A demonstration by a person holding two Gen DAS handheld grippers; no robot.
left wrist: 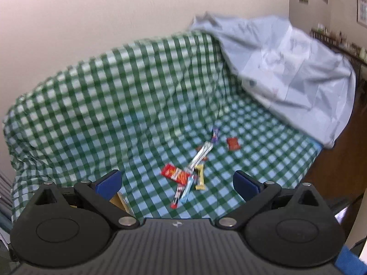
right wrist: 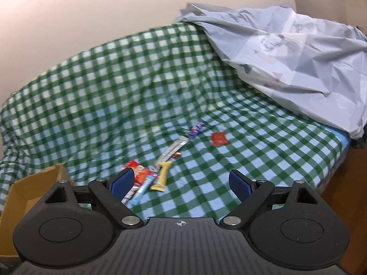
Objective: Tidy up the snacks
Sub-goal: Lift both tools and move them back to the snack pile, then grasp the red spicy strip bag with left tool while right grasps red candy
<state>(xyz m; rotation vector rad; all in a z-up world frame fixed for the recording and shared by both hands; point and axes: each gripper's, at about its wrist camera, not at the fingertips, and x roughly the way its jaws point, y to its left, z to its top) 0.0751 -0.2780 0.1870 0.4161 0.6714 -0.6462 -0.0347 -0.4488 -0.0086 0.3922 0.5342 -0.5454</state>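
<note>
Several snack packets lie loose on a green checked cloth [left wrist: 114,105]. A red packet [left wrist: 174,173], a yellow bar [left wrist: 200,177], a light blue bar [left wrist: 187,189], a silver stick [left wrist: 200,155], a purple bar [left wrist: 215,135] and a small red packet [left wrist: 233,143] show in the left wrist view. The right wrist view shows the same yellow bar [right wrist: 161,177], silver stick [right wrist: 173,149], purple bar [right wrist: 197,128] and small red packet [right wrist: 219,138]. My left gripper [left wrist: 177,182] is open and empty, short of the pile. My right gripper [right wrist: 181,183] is open and empty, just right of the pile.
An open cardboard box [right wrist: 29,183] stands at the near left; its edge also shows in the left wrist view [left wrist: 119,202]. A crumpled light blue sheet [right wrist: 286,52] covers the far right. The cloth's right edge drops to a wooden floor [right wrist: 344,183]. A pale wall stands behind.
</note>
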